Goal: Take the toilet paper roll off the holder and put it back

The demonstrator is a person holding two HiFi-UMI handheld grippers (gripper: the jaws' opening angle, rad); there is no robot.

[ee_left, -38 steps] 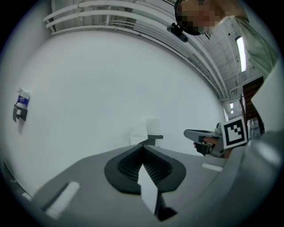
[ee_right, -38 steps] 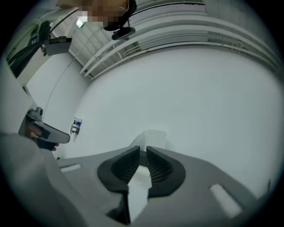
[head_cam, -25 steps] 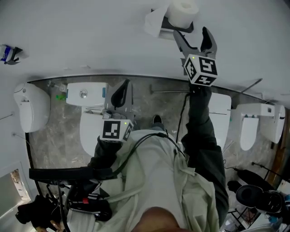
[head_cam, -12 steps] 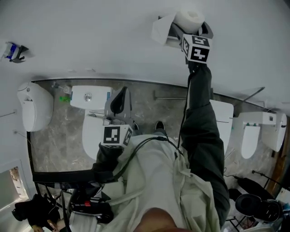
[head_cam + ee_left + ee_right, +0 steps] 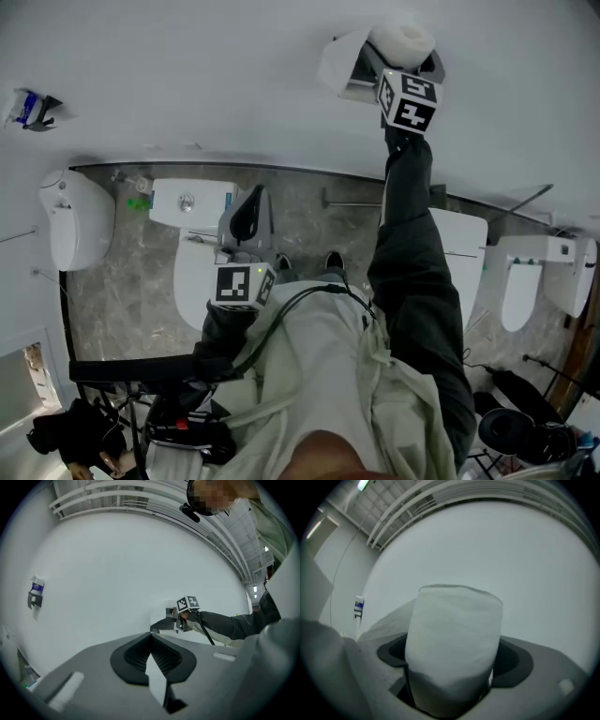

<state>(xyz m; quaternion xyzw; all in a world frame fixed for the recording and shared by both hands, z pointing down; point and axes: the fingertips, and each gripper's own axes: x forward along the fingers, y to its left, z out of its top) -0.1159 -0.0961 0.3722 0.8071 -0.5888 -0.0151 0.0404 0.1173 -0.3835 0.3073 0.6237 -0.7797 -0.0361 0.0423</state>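
The white toilet paper roll sits on its wall holder, a loose sheet hanging at its left. My right gripper reaches level to the wall with one finger on each side of the roll. In the right gripper view the roll fills the space between the jaws of the right gripper, with dark gaps at both pads. Its jaws have just been closing a little, with the roll between them. My left gripper hangs back near my body, its jaws together and empty. The left gripper points toward the wall.
Below the white wall, a toilet stands left of my legs. There is another fixture at far left and more at right. A grab bar runs along the floor's edge. A small blue item is stuck on the wall.
My right gripper has moved up to the wall and now straddles the roll, where before it hung just short of it. The left gripper has hardly moved.
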